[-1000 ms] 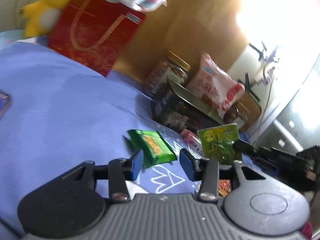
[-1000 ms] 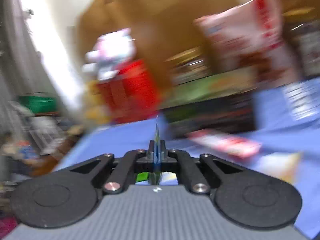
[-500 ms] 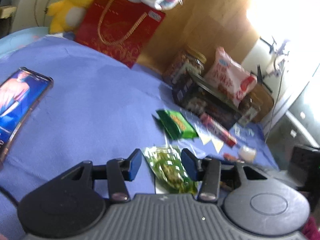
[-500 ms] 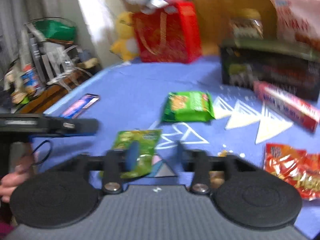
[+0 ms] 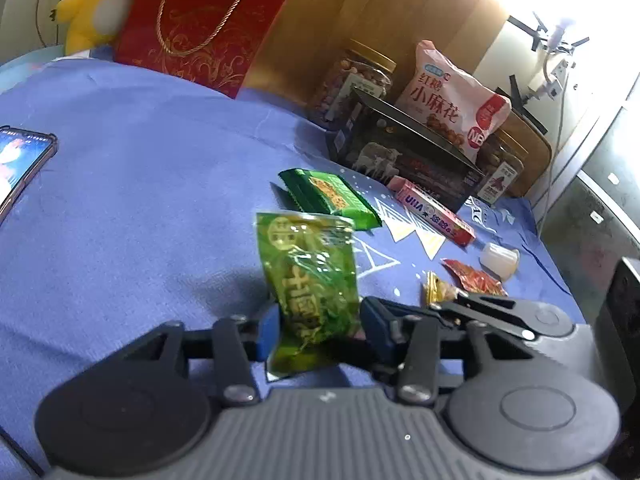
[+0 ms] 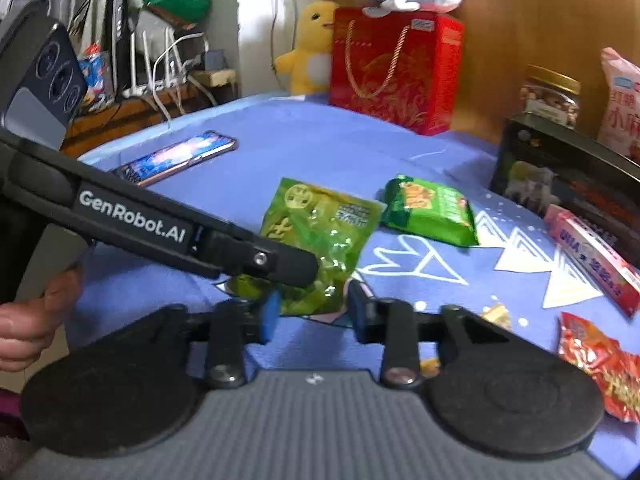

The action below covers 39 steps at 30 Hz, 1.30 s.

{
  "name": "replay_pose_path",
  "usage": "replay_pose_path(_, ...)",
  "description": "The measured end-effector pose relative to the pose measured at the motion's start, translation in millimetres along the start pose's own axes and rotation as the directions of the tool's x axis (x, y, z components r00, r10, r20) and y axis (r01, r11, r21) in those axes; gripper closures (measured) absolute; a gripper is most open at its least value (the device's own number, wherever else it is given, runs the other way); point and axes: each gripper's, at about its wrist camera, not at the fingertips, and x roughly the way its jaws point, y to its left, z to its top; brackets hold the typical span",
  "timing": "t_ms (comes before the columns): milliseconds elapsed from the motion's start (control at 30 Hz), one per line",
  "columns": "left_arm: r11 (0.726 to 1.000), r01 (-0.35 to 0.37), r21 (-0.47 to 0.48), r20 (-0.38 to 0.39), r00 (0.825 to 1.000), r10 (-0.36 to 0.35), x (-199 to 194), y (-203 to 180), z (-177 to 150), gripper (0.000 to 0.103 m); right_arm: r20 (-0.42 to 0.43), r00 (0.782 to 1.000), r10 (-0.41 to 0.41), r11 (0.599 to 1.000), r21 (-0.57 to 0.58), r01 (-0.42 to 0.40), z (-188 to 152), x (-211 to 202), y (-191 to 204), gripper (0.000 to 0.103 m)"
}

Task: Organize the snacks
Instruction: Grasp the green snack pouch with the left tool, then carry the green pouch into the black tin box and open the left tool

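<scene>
The clear green snack bag (image 5: 310, 280) is gripped upright between the closing jaws of the left tool (image 5: 318, 330), lifted above the blue-clothed surface (image 5: 140, 184). The right tool (image 6: 310, 314), jaws just narrowed, is seen empty nearby.

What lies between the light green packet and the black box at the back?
The dark green packet lies flat on the blue cloth between the light green packet and the black box. The pink carton lies along the box's front, off to the right. Nothing else visible.
</scene>
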Motion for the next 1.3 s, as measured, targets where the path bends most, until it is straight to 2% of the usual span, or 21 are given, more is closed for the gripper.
replay_pose_path(67, 1.000, 0.029, -0.010, 0.006, 1.000, -0.029, -2.7, -1.7, 5.1, 0.065, 0.026, 0.999, -0.032, 0.999, -0.007, 0.032, -0.7, -6.6, -0.8, 0.083)
replay_pose_path(200, 0.998, 0.067, 0.017, 0.027, 0.997, -0.068, -1.5, -14.9, 14.6, 0.065, 0.083, 0.994, -0.077, 0.997, 0.007, 0.077, 1.9, -17.8, -9.4, 0.085)
replay_pose_path(433, 0.991, 0.103, 0.084, -0.012, 0.995, -0.103, 26.7, -45.3, 37.5, 0.065, 0.110, 0.982, -0.155, 0.986, 0.080, 0.147, -0.2, -26.3, -35.5, 0.086)
replay_pose_path(500, 0.986, 0.113, 0.125, -0.011, 0.994, -0.113, 35.4, -60.7, 54.0, 0.065, 0.125, 0.975, -0.185, 0.980, 0.097, 0.173, 4.8, -29.7, -47.0, 0.086)
replay_pose_path(567, 0.973, 0.174, 0.153, -0.024, 0.985, -0.172, 45.5, -74.9, 71.9, 0.073, 0.147, 0.970, -0.192, 0.978, 0.108, 0.177, 16.1, -33.5, -63.4, 0.100)
replay_pose_path(600, 0.962, 0.220, 0.160, -0.038, 0.975, -0.217, 52.9, -83.3, 83.5, 0.072, 0.157, 0.969, -0.193, 0.977, 0.116, 0.176, 25.0, -34.3, -72.8, 0.100)
replay_pose_path(700, 0.948, 0.205, 0.244, -0.001, 0.977, -0.211, 74.0, -110.7, 116.2, 0.073, 0.183, 0.951, -0.248, 0.965, 0.137, 0.225, 49.0, -28.1, -102.1, 0.100)
replay_pose_path(733, 0.946, 0.210, 0.247, -0.003, 0.976, -0.216, 82.6, -114.7, 127.0, 0.073, 0.185, 0.948, -0.259, 0.961, 0.150, 0.233, 54.4, -25.5, -111.7, 0.100)
replay_pose_path(800, 0.953, 0.234, 0.193, -0.028, 0.972, -0.233, 94.4, -112.7, 141.2, 0.074, 0.163, 0.957, -0.240, 0.956, 0.211, 0.204, 61.1, -22.5, -136.0, 0.100)
replay_pose_path(867, 0.957, 0.231, 0.178, -0.025, 0.973, -0.231, 96.3, -105.0, 142.9, 0.071, 0.166, 0.962, -0.218, 0.946, 0.279, 0.166, 53.6, -29.1, -153.6, 0.096)
replay_pose_path(933, 0.963, 0.185, 0.195, -0.025, 0.983, -0.184, 98.3, -96.7, 136.8, 0.068, 0.154, 0.965, -0.211, 0.935, 0.320, 0.153, 38.8, -34.2, -164.1, 0.093)
replay_pose_path(1000, 0.969, 0.147, 0.197, -0.054, 0.989, -0.139, 105.2, -86.0, 127.7, 0.067, 0.109, 0.979, -0.171, 0.932, 0.342, 0.125, 22.6, -31.1, -166.6, 0.080)
replay_pose_path(1033, 0.970, 0.142, 0.197, -0.075, 0.989, -0.129, 110.1, -81.8, 123.4, 0.067, 0.092, 0.984, -0.154, 0.937, 0.328, 0.116, 16.3, -28.0, -163.3, 0.070)
replay_pose_path(1067, 0.972, 0.131, 0.195, -0.099, 0.989, -0.114, 117.0, -79.0, 119.8, 0.062, 0.073, 0.987, -0.144, 0.944, 0.309, 0.115, 12.6, -23.6, -158.6, 0.060)
replay_pose_path(1100, 0.975, 0.115, 0.189, -0.123, 0.988, -0.092, 124.9, -76.9, 116.8, 0.054, 0.049, 0.989, -0.139, 0.950, 0.288, 0.120, 11.1, -17.6, -154.1, 0.056)
replay_pose_path(1133, 0.977, 0.102, 0.185, -0.141, 0.987, -0.076, 132.0, -75.3, 115.1, 0.051, 0.020, 0.990, -0.141, 0.954, 0.271, 0.130, 10.3, -10.2, -150.1, 0.049)
replay_pose_path(1200, 0.969, 0.087, 0.230, -0.150, 0.987, -0.053, 144.3, -77.9, 112.0, 0.044, -0.050, 0.991, -0.125, 0.950, 0.282, 0.134, 10.3, 1.9, -149.1, 0.046)
replay_pose_path(1267, 0.958, 0.012, 0.287, -0.146, 0.989, 0.032, 156.4, -80.4, 108.7, 0.043, -0.065, 0.993, -0.101, 0.940, 0.321, 0.117, 7.8, 3.5, -150.4, 0.046)
replay_pose_path(1300, 0.958, 0.023, 0.287, -0.180, 0.983, 0.030, 162.1, -77.5, 106.6, 0.042, -0.068, 0.993, -0.092, 0.937, 0.331, 0.110, 7.3, 4.2, -150.3, 0.046)
